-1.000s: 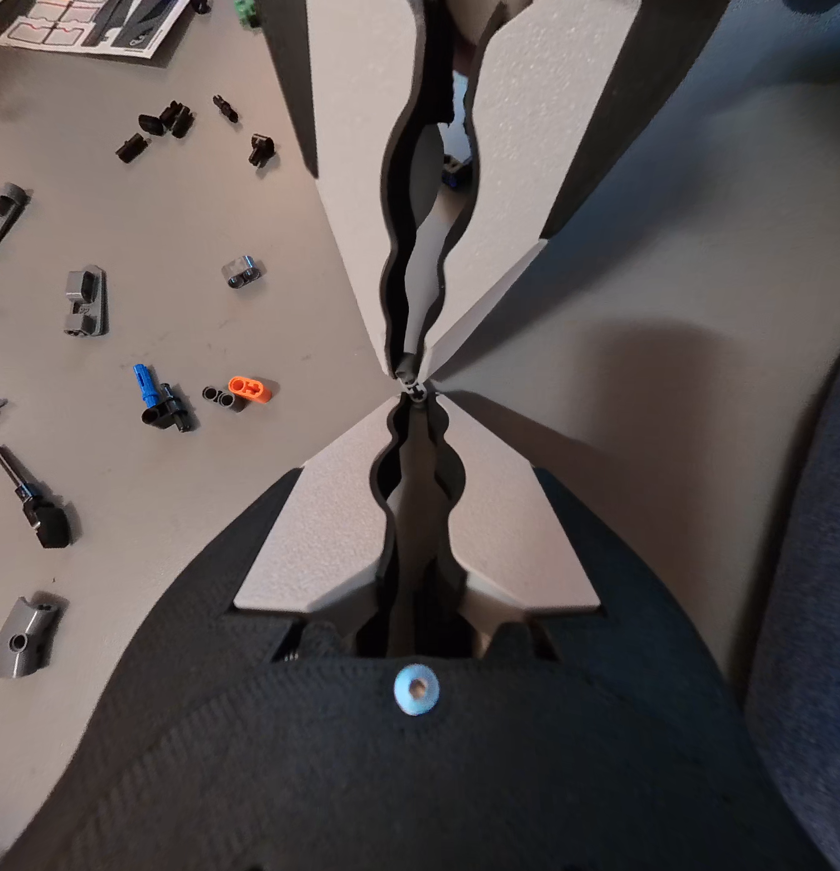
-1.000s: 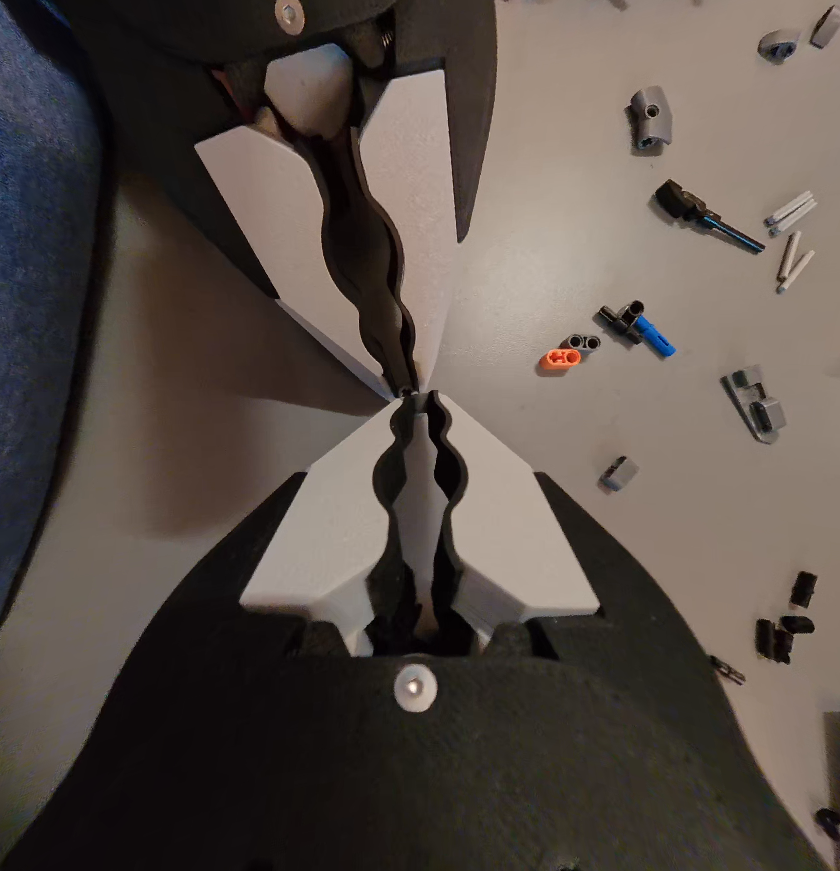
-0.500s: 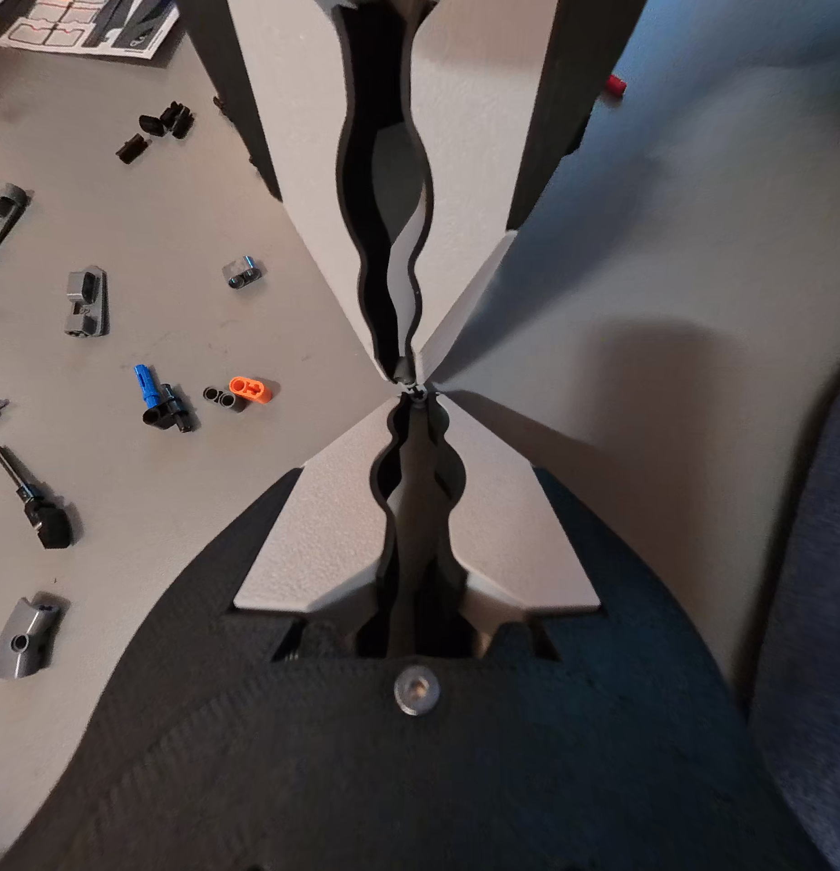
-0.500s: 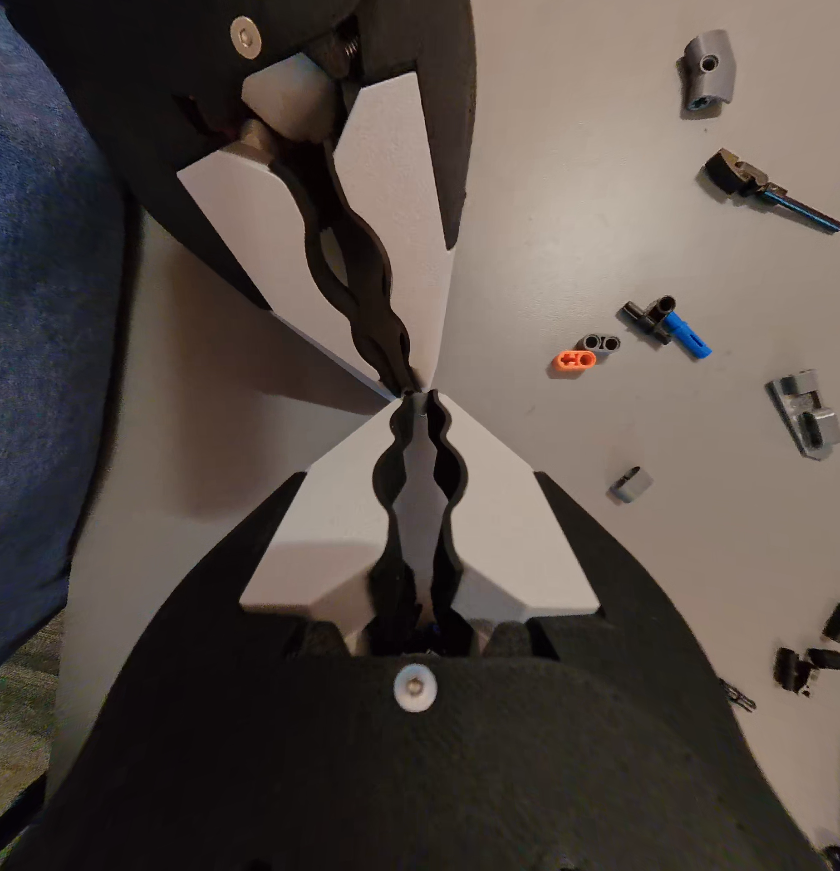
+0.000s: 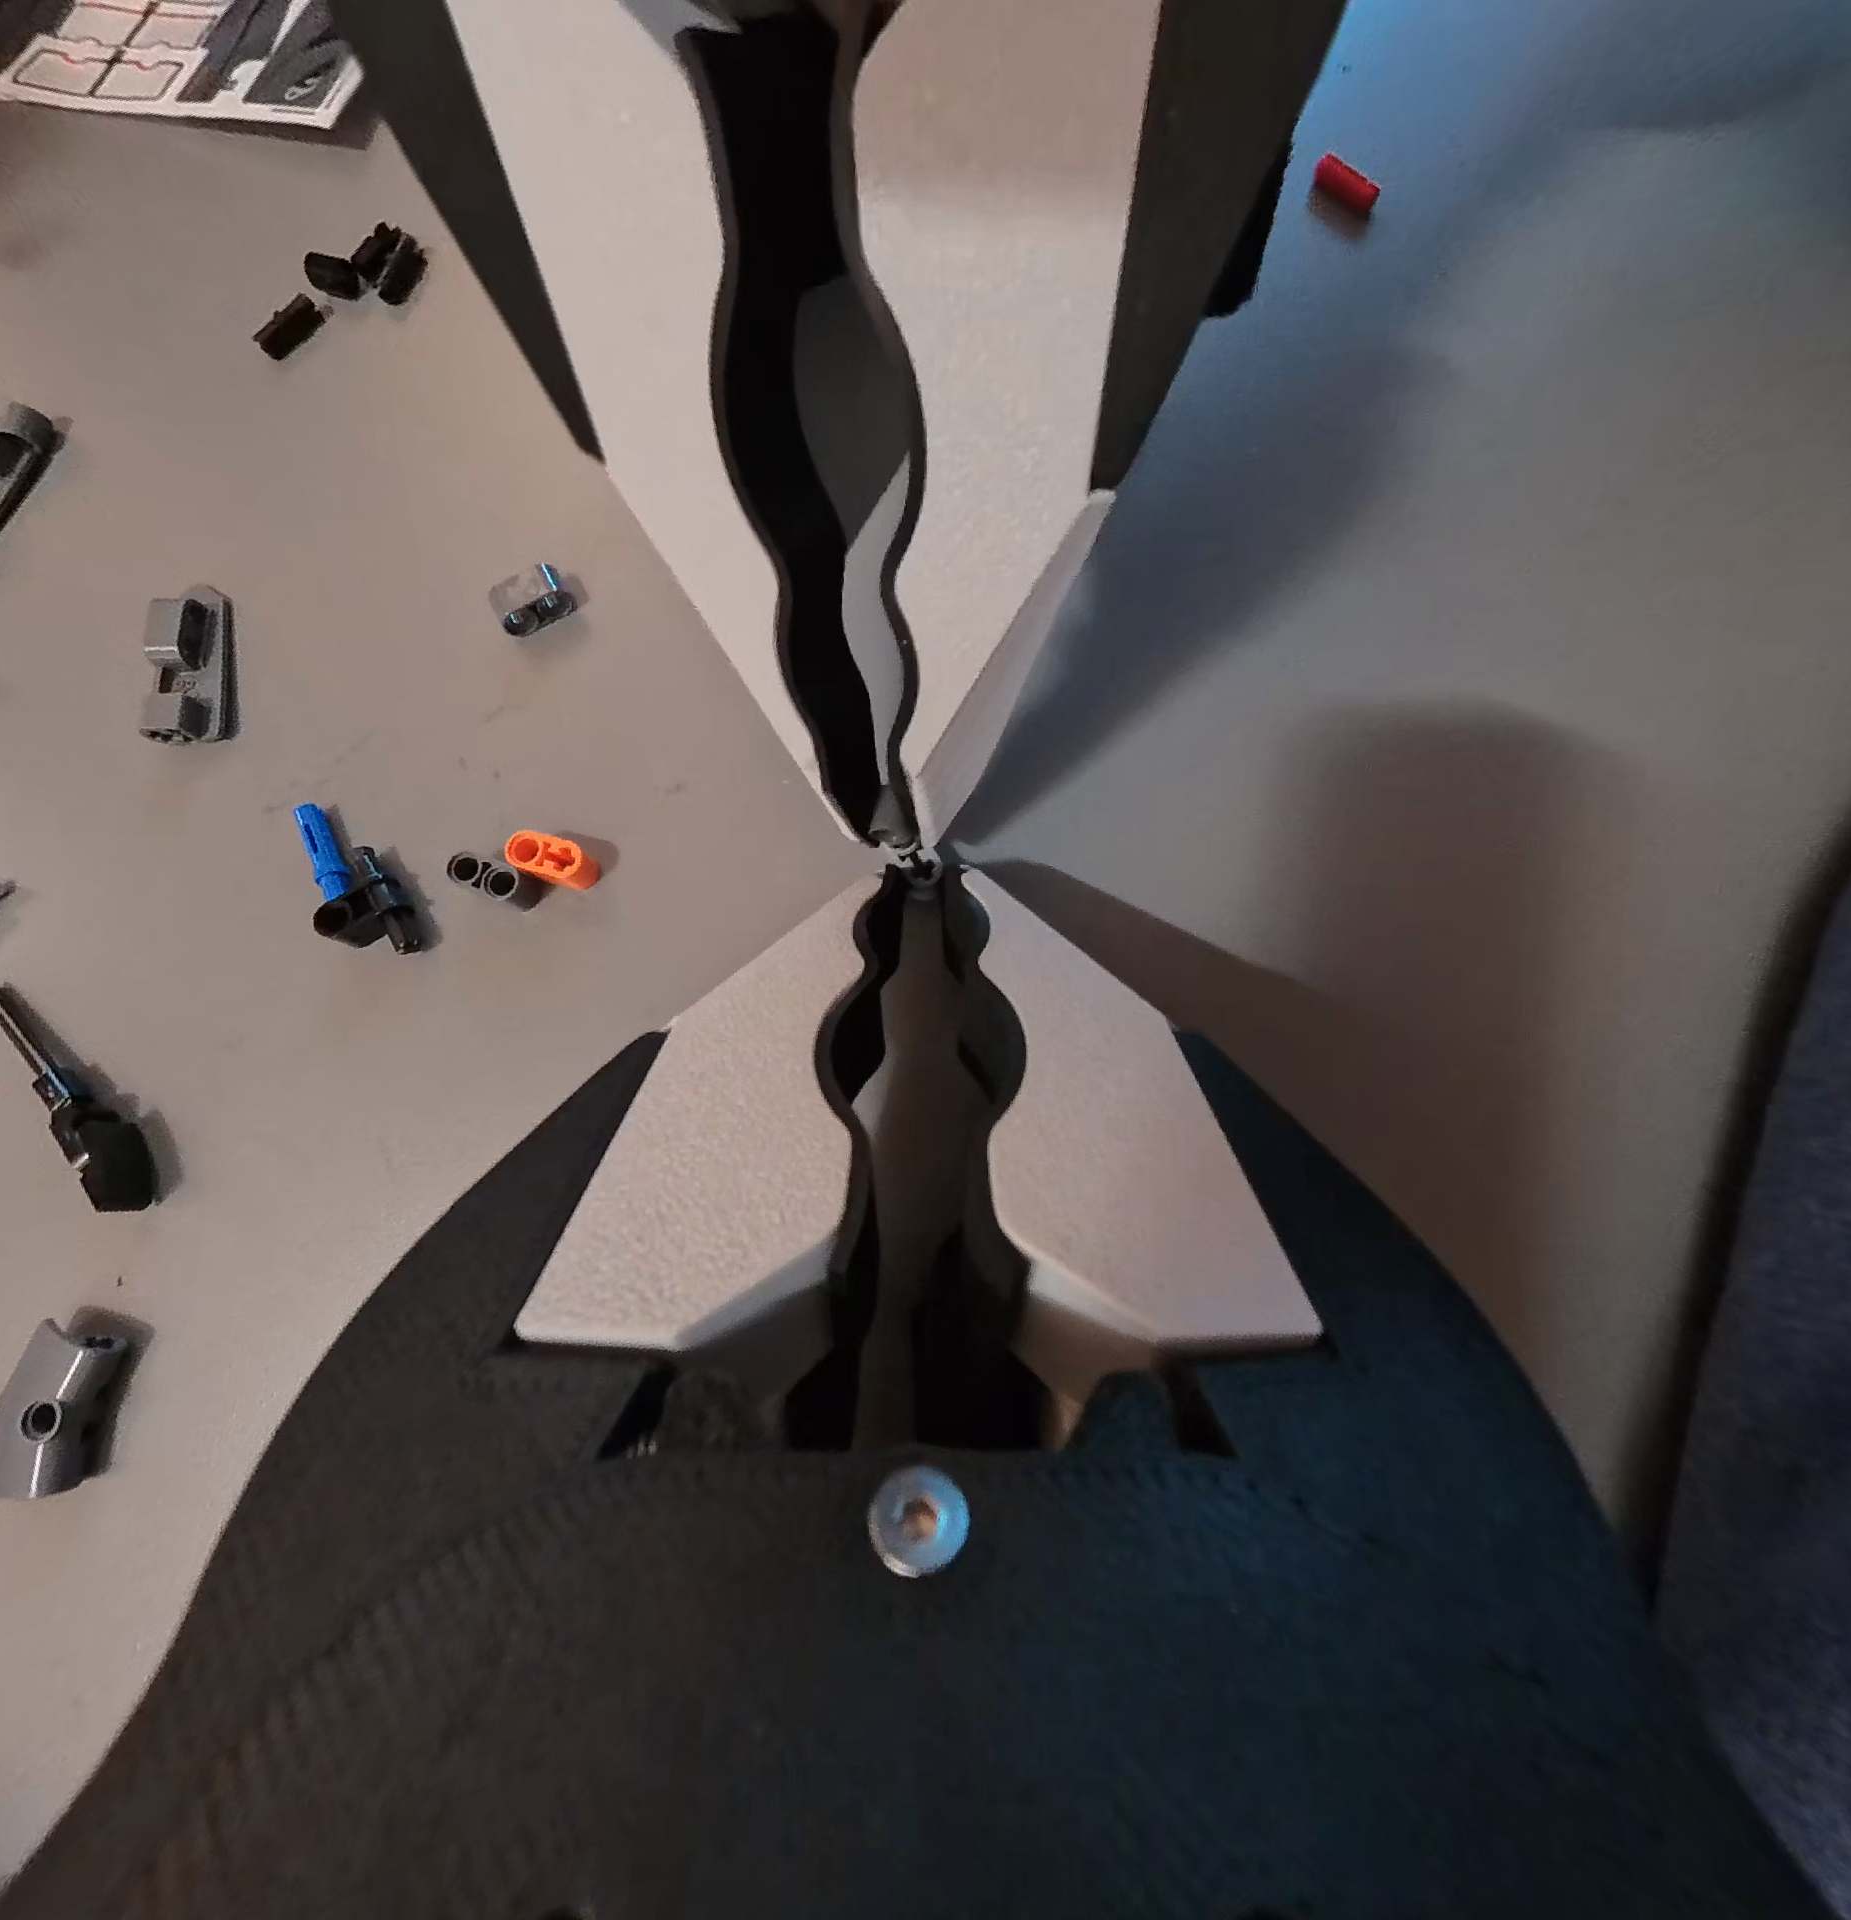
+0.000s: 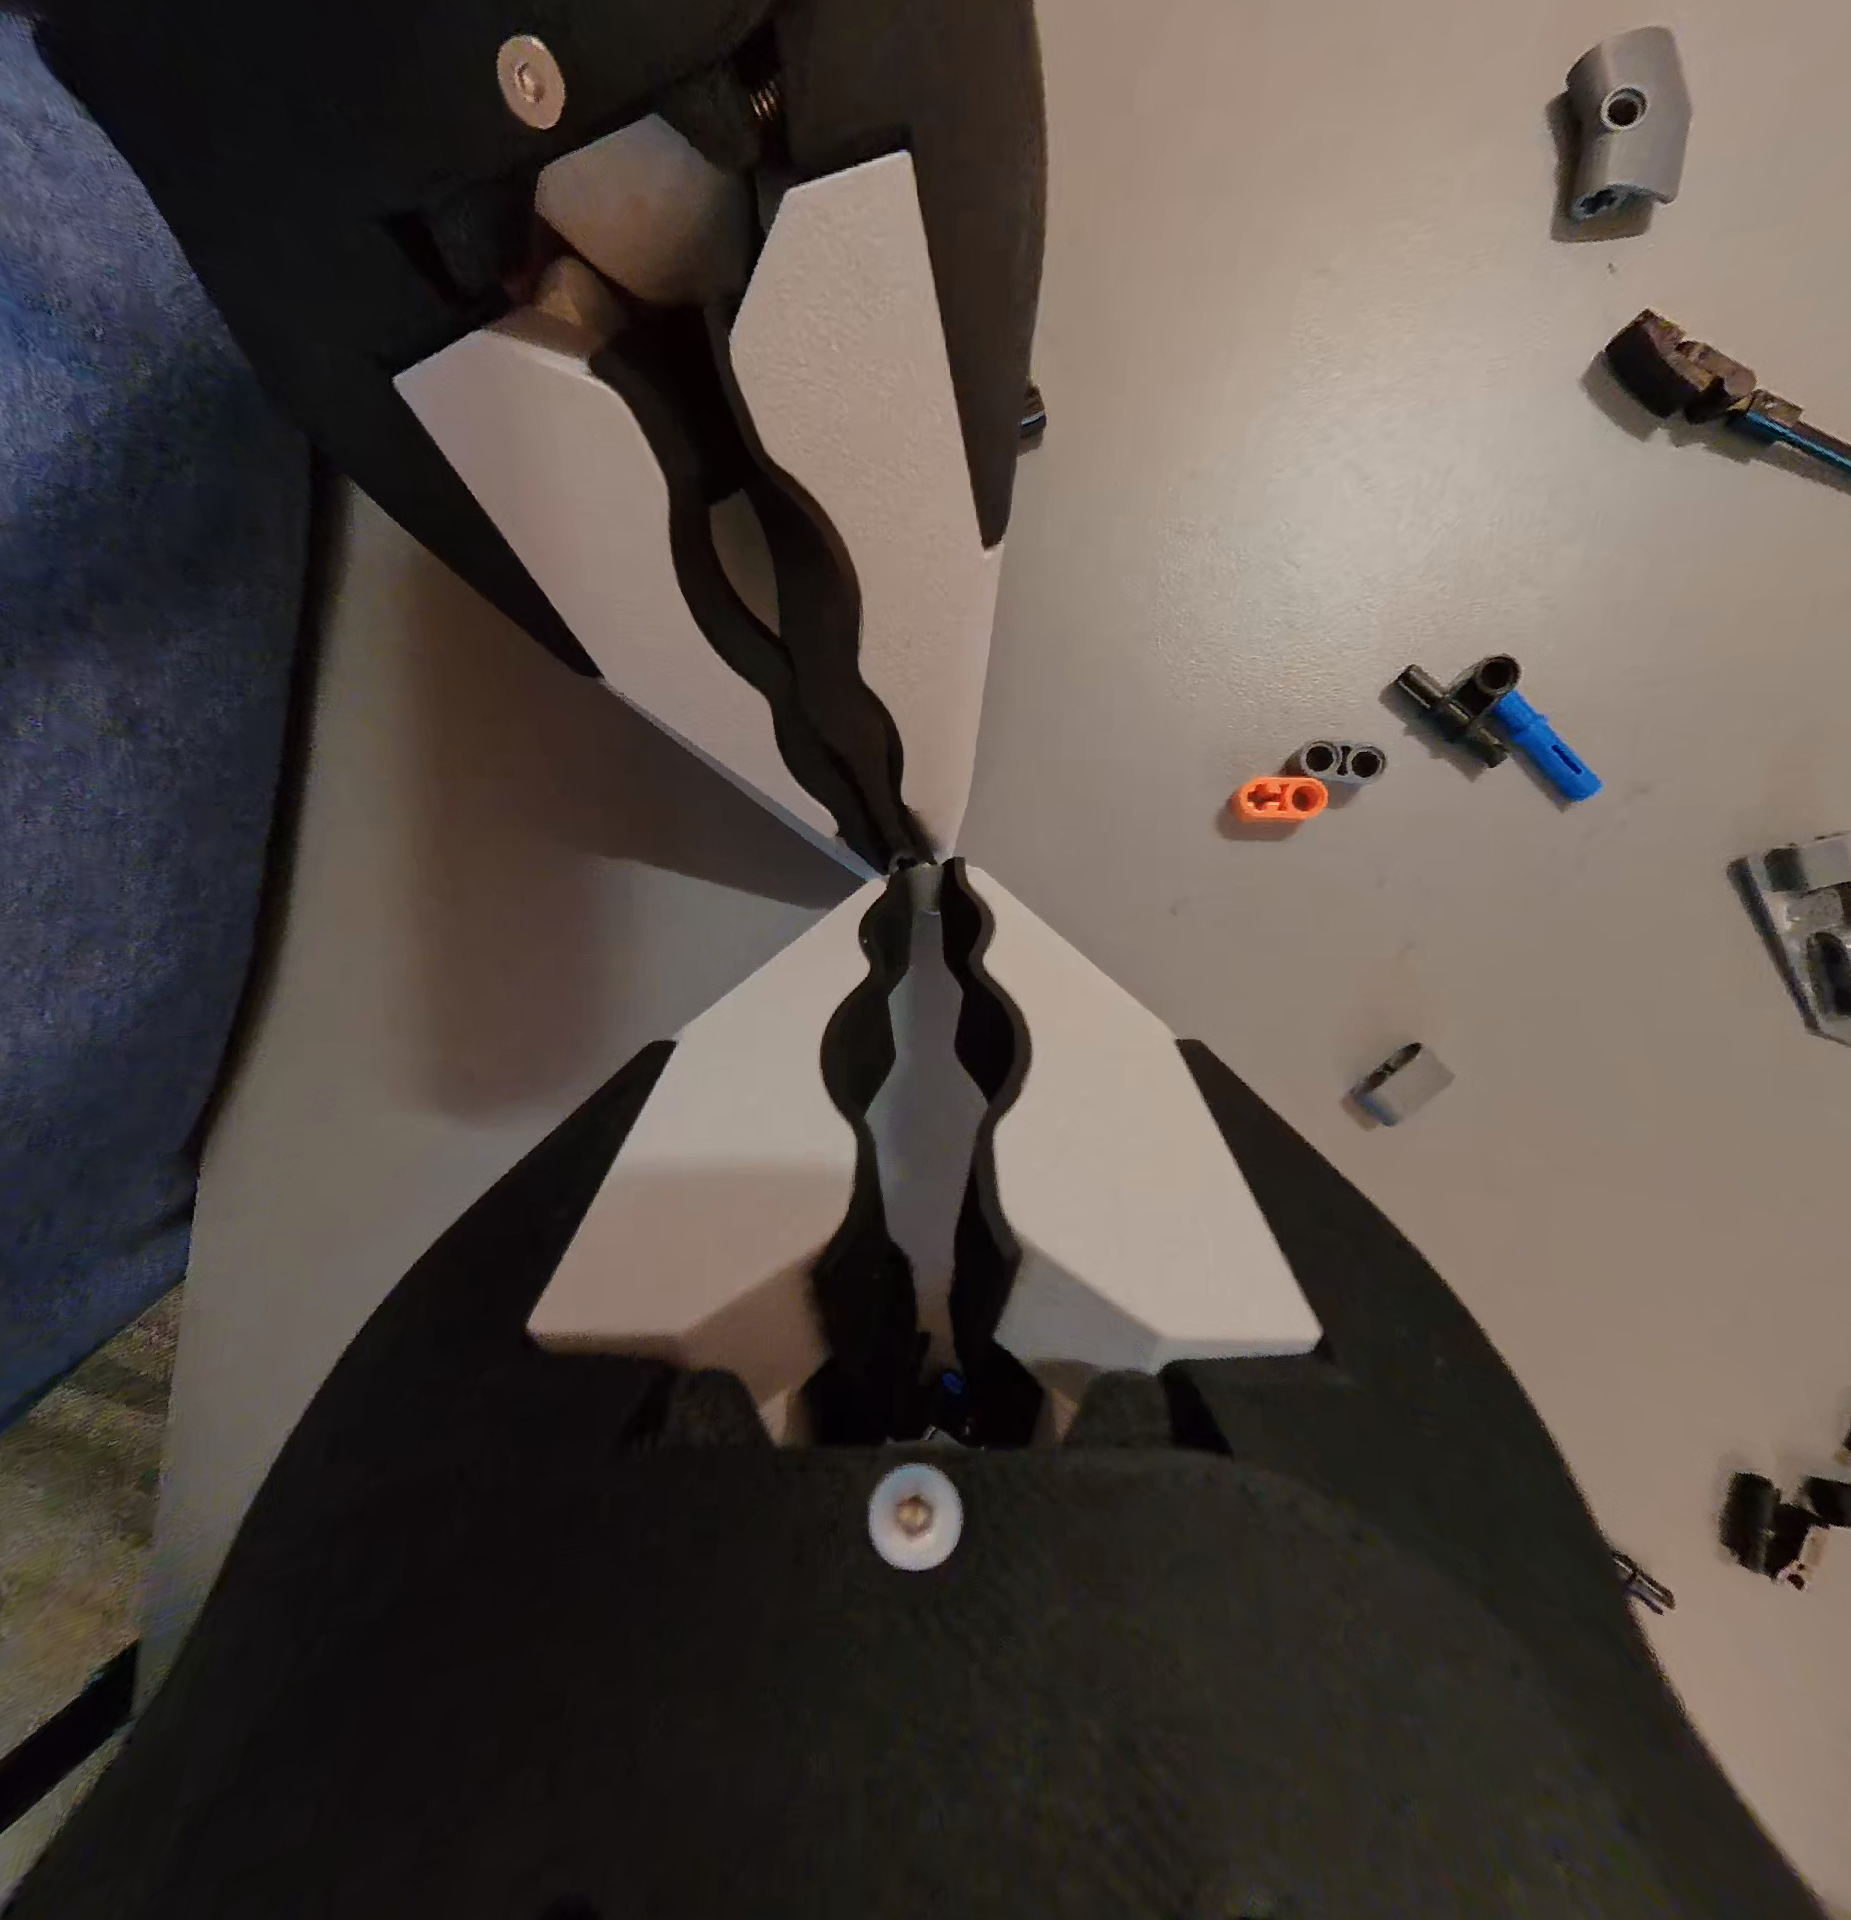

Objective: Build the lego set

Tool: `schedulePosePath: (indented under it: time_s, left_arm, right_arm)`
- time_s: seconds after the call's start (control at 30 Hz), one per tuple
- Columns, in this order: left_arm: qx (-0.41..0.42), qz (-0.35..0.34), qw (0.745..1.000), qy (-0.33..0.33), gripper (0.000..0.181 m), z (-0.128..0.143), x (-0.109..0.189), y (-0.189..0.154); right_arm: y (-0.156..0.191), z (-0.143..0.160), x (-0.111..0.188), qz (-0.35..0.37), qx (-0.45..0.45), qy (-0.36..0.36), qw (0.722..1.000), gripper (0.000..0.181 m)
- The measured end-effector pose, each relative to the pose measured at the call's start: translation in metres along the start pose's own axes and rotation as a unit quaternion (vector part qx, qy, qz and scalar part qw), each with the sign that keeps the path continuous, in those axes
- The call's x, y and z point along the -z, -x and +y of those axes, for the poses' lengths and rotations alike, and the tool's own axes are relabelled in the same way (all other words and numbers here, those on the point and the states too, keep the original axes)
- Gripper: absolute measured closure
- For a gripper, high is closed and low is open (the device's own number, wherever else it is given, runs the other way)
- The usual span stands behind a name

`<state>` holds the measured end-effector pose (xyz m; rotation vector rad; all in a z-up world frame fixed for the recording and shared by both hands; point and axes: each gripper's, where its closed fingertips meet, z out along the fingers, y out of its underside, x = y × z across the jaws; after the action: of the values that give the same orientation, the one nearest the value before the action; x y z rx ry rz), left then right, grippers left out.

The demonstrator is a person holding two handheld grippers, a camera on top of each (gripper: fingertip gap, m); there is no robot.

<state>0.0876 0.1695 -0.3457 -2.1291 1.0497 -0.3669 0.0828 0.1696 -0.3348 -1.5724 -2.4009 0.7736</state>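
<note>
My left gripper [image 5: 916,883] and right gripper [image 6: 926,883] meet tip to tip above the grey table [image 5: 433,468]. The left gripper is shut on a small dark grey pin [image 5: 919,864] that pokes out of its tips. The right gripper is shut on a small light grey piece [image 6: 921,891]. The pin touches that piece; how far it sits in is hidden by the fingers. In the left wrist view the right gripper [image 5: 893,821] comes down from the top. In the right wrist view the left gripper [image 6: 895,836] comes down from the upper left.
Loose parts lie on the table: an orange connector [image 5: 552,860], a blue pin in a black connector [image 5: 349,883], a grey block [image 5: 188,665], a black axle part [image 5: 69,1101], a grey curved panel [image 5: 53,1403], a red piece [image 5: 1345,187]. An instruction sheet [image 5: 152,52] lies at the far edge. Blue fabric [image 6: 90,623] borders the table. Less than 4 cm separates the two grippers' tips.
The two grippers have stayed tip to tip. In the left wrist view the right gripper has swung from leaning right to more upright and come closer. The loose parts have not moved.
</note>
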Motion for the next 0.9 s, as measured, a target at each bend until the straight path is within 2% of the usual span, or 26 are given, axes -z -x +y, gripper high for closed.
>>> schedulePosePath:
  time_s: [0.37, 0.9]
  left_arm:
    - [0.001, 0.001, 1.0, 0.0, 0.175, 0.0, 0.0, 0.0]
    - [0.004, -0.002, 1.0, 0.001, 0.176, 0.0, 0.0, 0.002]
  right_arm:
    - [-0.001, -0.001, 0.0, 0.079, 0.025, -0.025, 0.996, 0.177]
    - [-0.003, 0.008, 0.0, 0.118, 0.024, -0.046, 0.992, 0.177]
